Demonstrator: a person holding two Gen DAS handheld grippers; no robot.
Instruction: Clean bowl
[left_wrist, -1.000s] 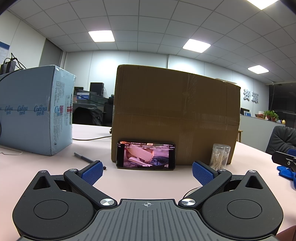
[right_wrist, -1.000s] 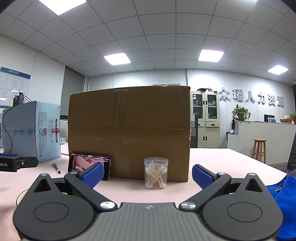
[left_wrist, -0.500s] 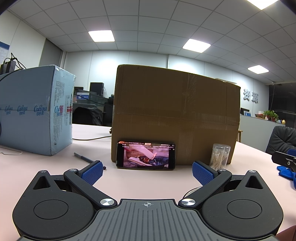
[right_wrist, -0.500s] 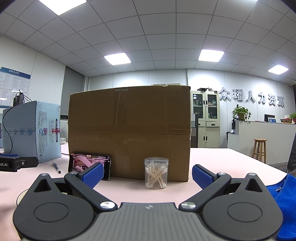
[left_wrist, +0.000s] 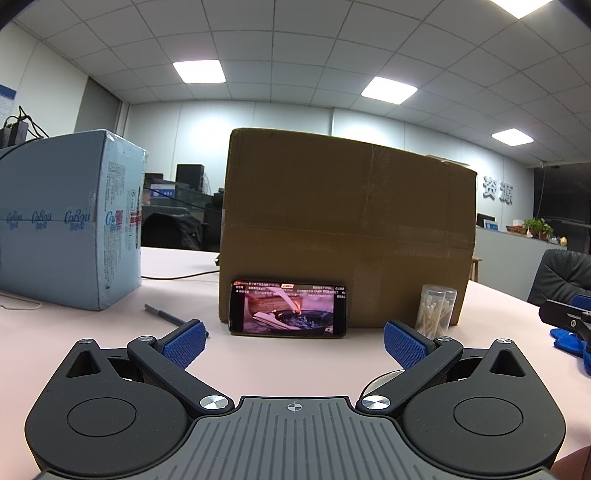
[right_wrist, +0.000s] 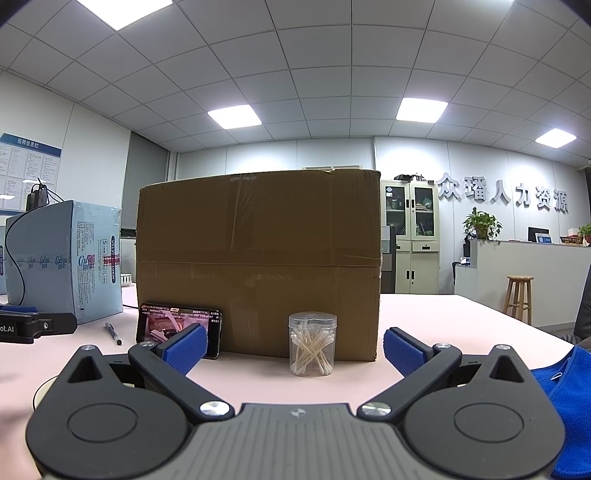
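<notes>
My left gripper (left_wrist: 294, 343) is open and empty, resting low over the pink table (left_wrist: 280, 354). My right gripper (right_wrist: 294, 349) is open and empty too, level with the table. A blue cloth (right_wrist: 565, 398) lies at the right edge beside the right gripper; it also shows in the left wrist view (left_wrist: 570, 341). A small patterned bowl (right_wrist: 126, 279) sits far back between the two boxes, mostly hidden. A curved metal rim (left_wrist: 384, 380) peeks out under the left gripper's right finger; I cannot tell what it is.
A big brown cardboard box (left_wrist: 343, 236) stands ahead with a phone (left_wrist: 288, 309) leaning on it. A clear jar of cotton swabs (right_wrist: 312, 343) stands in front. A light blue box (left_wrist: 66, 221), a pen (left_wrist: 166, 315) and a cable (left_wrist: 177, 276) lie left.
Neither gripper has moved. Only the picture on the phone screen has changed.
</notes>
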